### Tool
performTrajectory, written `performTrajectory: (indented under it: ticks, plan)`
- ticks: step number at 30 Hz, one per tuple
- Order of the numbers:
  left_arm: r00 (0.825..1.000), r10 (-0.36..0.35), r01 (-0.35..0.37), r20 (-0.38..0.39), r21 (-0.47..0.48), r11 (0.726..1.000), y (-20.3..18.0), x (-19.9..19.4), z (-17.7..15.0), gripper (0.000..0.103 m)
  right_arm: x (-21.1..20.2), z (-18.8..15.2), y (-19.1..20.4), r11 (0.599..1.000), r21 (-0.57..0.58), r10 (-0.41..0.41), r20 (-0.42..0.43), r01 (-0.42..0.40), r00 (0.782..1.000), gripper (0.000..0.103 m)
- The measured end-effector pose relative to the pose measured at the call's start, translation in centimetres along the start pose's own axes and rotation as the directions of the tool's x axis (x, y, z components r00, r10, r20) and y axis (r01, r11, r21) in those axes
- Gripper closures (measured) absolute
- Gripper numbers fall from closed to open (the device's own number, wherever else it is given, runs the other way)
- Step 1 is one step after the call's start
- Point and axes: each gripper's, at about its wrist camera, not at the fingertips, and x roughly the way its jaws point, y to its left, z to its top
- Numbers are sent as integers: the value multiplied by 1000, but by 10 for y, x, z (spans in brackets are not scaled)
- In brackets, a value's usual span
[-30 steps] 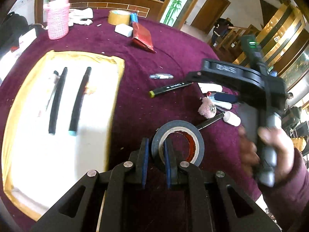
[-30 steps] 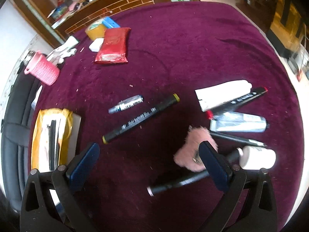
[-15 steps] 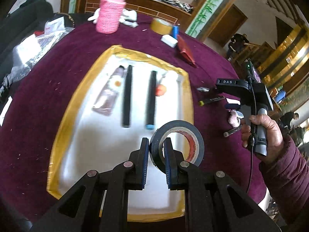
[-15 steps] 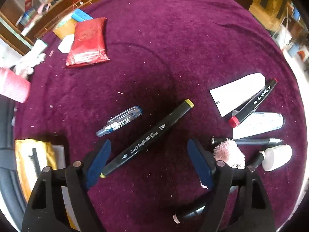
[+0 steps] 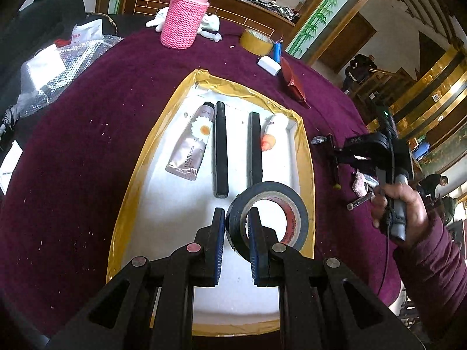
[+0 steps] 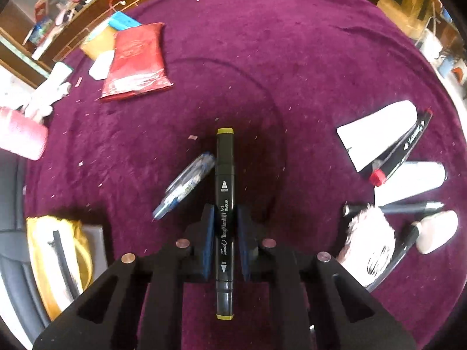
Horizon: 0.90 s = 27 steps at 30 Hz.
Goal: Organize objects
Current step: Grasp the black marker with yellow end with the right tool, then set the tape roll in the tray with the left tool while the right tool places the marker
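Note:
My left gripper (image 5: 235,218) is shut on the wall of a black tape roll (image 5: 294,204), held above the white tray with a yellow rim (image 5: 306,157). In the tray lie a cream tube (image 5: 192,143), two black markers (image 5: 220,151) and a second tube (image 5: 270,137). In the right wrist view my right gripper (image 6: 224,218) is shut on a black art marker with yellow ends (image 6: 224,175), which lies along the fingers over the purple cloth. A hand (image 5: 400,204) holds the right gripper at the right of the left wrist view.
Beside the held marker lies a blue pen (image 6: 186,183). To the right are a white tube (image 6: 373,134), a red-capped marker (image 6: 400,151), a pink puff (image 6: 370,230) and a white-headed brush (image 6: 435,230). A red pouch (image 6: 137,61) and a pink knitted bottle (image 5: 184,17) stand farther off.
My right gripper closed from wide open onto the black marker, which turned in line with the fingers. My left gripper carried the tape roll from over the cloth to over the tray.

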Motion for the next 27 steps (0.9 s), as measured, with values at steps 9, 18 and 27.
performTrajectory:
  ticks: [9,18,27]
  plan:
    - [1000,13,-13,-2,34,999,0,10,20,91,-49,-24,10,982,-51,185,30,-184,982,90]
    - [998,57,-54,-38,75,996,-1,50,59,91,-61,-60,73,934,-161,311,-66,-318,948,90]
    - [990,129,-122,-50,119,985,-4,92,86,91,-34,-86,121,927,-240,263,-132,-288,956,90]
